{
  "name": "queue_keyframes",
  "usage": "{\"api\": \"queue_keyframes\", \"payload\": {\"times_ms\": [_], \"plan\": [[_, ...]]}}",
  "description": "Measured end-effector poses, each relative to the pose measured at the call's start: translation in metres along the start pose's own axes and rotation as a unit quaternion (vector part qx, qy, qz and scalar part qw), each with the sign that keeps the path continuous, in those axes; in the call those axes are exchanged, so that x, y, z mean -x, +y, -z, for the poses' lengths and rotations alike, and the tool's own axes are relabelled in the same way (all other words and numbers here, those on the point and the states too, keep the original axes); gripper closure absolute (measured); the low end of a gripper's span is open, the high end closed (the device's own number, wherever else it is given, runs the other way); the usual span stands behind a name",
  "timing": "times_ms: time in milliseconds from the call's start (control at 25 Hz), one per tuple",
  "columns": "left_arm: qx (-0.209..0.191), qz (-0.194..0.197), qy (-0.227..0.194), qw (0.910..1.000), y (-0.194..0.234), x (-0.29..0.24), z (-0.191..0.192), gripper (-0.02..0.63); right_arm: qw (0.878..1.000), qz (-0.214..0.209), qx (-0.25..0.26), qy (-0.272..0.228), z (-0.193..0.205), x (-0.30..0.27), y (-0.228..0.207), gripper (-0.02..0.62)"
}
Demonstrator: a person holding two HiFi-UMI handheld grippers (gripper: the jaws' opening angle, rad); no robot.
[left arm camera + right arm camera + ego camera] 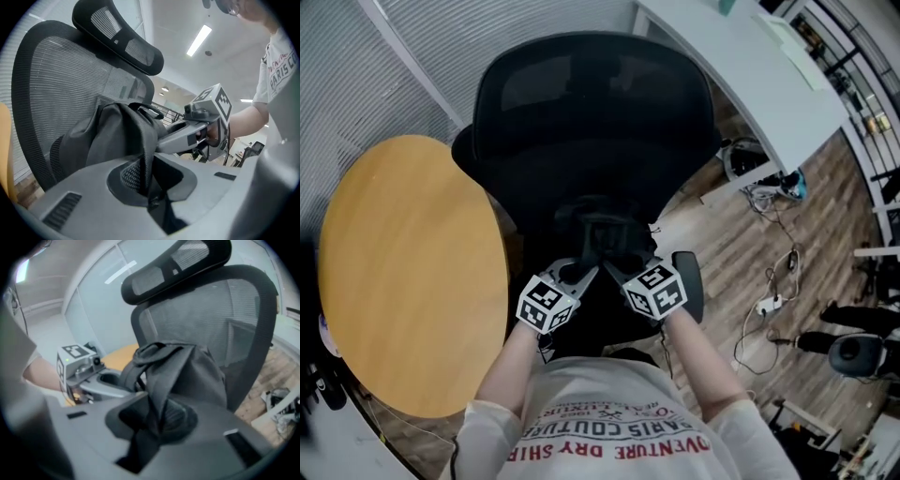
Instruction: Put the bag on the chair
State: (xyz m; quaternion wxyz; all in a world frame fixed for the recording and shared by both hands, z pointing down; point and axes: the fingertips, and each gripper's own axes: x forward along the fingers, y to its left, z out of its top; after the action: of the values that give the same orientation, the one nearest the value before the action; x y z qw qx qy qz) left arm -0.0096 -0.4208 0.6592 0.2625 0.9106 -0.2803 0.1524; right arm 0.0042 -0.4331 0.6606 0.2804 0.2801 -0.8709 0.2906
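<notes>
A dark grey bag [598,234] sits on the seat of a black mesh office chair [591,103], leaning against its backrest [51,89]. Both grippers meet at the bag's near side. My left gripper [579,274] is shut on a bag strap [143,159] that runs down between its jaws. My right gripper [615,269] grips another strap [157,394] the same way. In the left gripper view the bag [108,136] fills the middle, with the right gripper [206,122] beyond it. The right gripper view shows the bag [192,366] and the left gripper [79,369].
A round wooden table [412,272] stands close on the chair's left. The chair's right armrest [688,283] lies beside my right hand. A white desk [750,66] is at the back right, with cables and a power strip [769,302] on the wooden floor.
</notes>
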Motion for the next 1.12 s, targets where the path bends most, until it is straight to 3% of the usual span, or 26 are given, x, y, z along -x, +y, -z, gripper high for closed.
{"api": "queue_keyframes", "payload": {"times_ms": [200, 360, 600, 800, 840, 960, 1120], "plan": [[0.042, -0.010, 0.018, 0.9989, 0.008, -0.011, 0.021, 0.549, 0.999, 0.029, -0.030, -0.004, 0.014, -0.007, -0.014, 0.480], [0.091, -0.024, 0.009, 0.9955, 0.018, -0.013, 0.022, 0.413, 0.998, 0.056, -0.023, -0.015, 0.011, -0.005, -0.019, 0.423], [0.076, -0.043, 0.009, 0.9961, 0.018, -0.010, 0.017, 0.360, 0.992, 0.120, -0.020, -0.028, 0.008, 0.011, -0.027, 0.348], [0.068, -0.111, -0.016, 0.9914, 0.023, 0.011, 0.001, 0.362, 0.989, 0.132, -0.012, -0.065, -0.004, 0.040, -0.013, 0.350], [0.067, -0.111, -0.024, 0.9913, 0.019, 0.015, -0.005, 0.374, 0.988, 0.134, -0.004, -0.074, -0.008, 0.047, -0.010, 0.360], [0.044, -0.099, -0.050, 0.9929, -0.003, 0.025, -0.027, 0.415, 0.983, 0.147, 0.006, -0.108, -0.023, 0.072, -0.005, 0.533], [-0.001, -0.121, -0.076, 0.9897, -0.022, 0.038, -0.054, 0.545, 0.981, 0.133, 0.020, -0.143, -0.042, 0.094, 0.005, 0.554]]}}
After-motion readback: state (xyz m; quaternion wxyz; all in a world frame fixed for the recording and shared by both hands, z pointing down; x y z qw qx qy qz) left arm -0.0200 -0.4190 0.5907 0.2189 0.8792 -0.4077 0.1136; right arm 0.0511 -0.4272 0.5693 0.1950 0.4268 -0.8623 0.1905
